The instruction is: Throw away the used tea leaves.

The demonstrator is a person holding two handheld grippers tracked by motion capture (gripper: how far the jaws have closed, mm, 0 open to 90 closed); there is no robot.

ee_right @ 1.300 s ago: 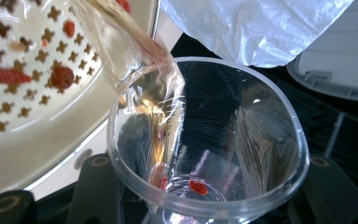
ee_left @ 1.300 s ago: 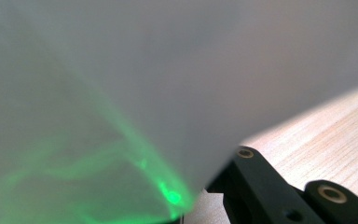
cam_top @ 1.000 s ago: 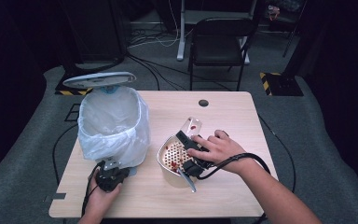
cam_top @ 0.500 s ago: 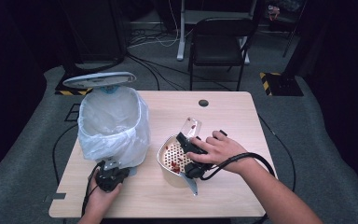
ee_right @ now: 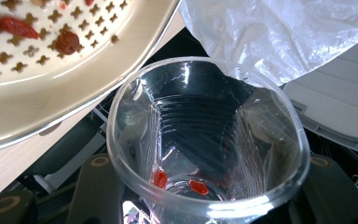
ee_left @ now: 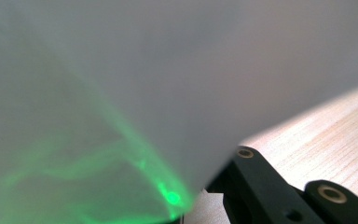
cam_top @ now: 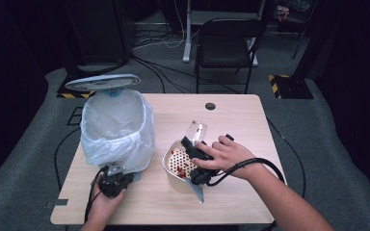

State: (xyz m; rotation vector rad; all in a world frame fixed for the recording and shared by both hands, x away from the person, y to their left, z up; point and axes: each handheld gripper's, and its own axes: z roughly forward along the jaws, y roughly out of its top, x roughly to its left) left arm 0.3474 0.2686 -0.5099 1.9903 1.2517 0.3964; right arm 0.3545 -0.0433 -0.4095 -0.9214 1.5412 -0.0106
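Note:
A clear glass cup [cam_top: 196,131] lies tilted in my right gripper [cam_top: 192,147], its mouth pointing away over a cream perforated strainer bowl [cam_top: 173,166] that holds several red bits. In the right gripper view the cup [ee_right: 205,140] sits between the two jaws, which press on its sides, and two red bits cling near its bottom. The strainer [ee_right: 51,93] shows at the upper left there. My left gripper [cam_top: 112,180] rests at the foot of a bin lined with a white plastic bag [cam_top: 118,130]. Its black jaws [ee_left: 289,196] sit close against the bag [ee_left: 144,93].
The bin's grey lid [cam_top: 102,83] stands open behind the bag. The wooden table [cam_top: 250,125] has a round cable hole [cam_top: 210,106] near its far edge. A black chair [cam_top: 226,43] stands beyond the table, and cables trail off the left side.

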